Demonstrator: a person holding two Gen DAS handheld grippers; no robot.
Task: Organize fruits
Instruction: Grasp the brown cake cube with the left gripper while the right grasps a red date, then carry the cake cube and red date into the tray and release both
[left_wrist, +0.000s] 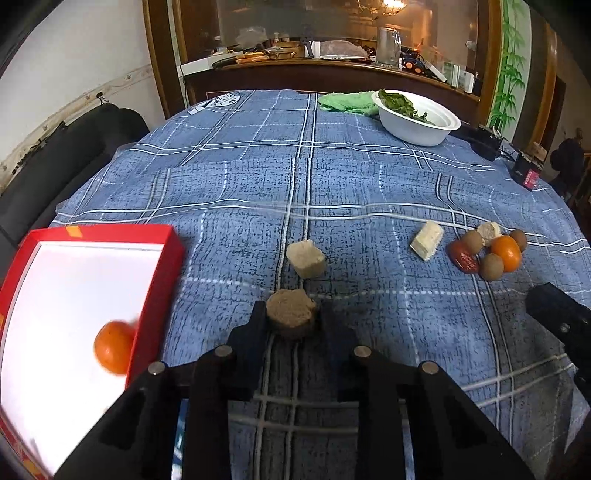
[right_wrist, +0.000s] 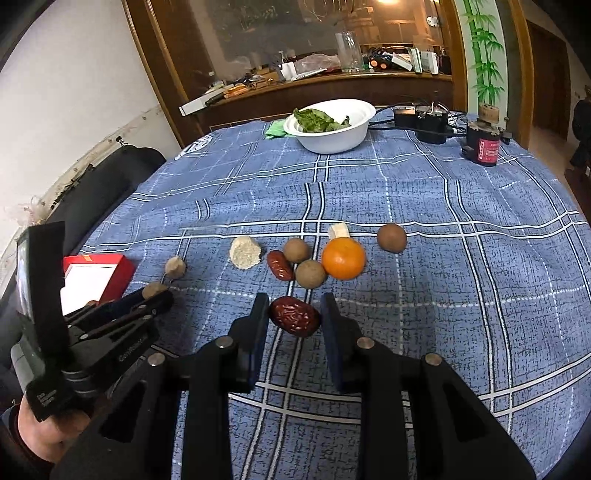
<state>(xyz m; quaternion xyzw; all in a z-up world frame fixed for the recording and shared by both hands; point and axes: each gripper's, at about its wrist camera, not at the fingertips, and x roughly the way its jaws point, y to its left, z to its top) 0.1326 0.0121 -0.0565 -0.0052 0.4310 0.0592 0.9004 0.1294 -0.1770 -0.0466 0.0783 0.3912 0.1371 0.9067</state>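
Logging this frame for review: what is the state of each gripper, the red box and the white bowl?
left gripper: shut on the brown chunk, at cloth level.
right gripper: open, fingers either side of the red date, not touching it.
red box: open, one orange inside.
white bowl: upright, holding green leaves.

Blue plaid tablecloth (right_wrist: 424, 295) covering the table. Far side: white bowl (right_wrist: 332, 142) holding green leaves (right_wrist: 317, 122), with a green cloth (left_wrist: 347, 101) just left of it. Far right: black device (right_wrist: 424, 123) with cables, and a red-labelled jar (right_wrist: 484, 142). Behind the table: wooden sideboard (left_wrist: 314, 72) carrying clutter and a glass jug (right_wrist: 349, 51).
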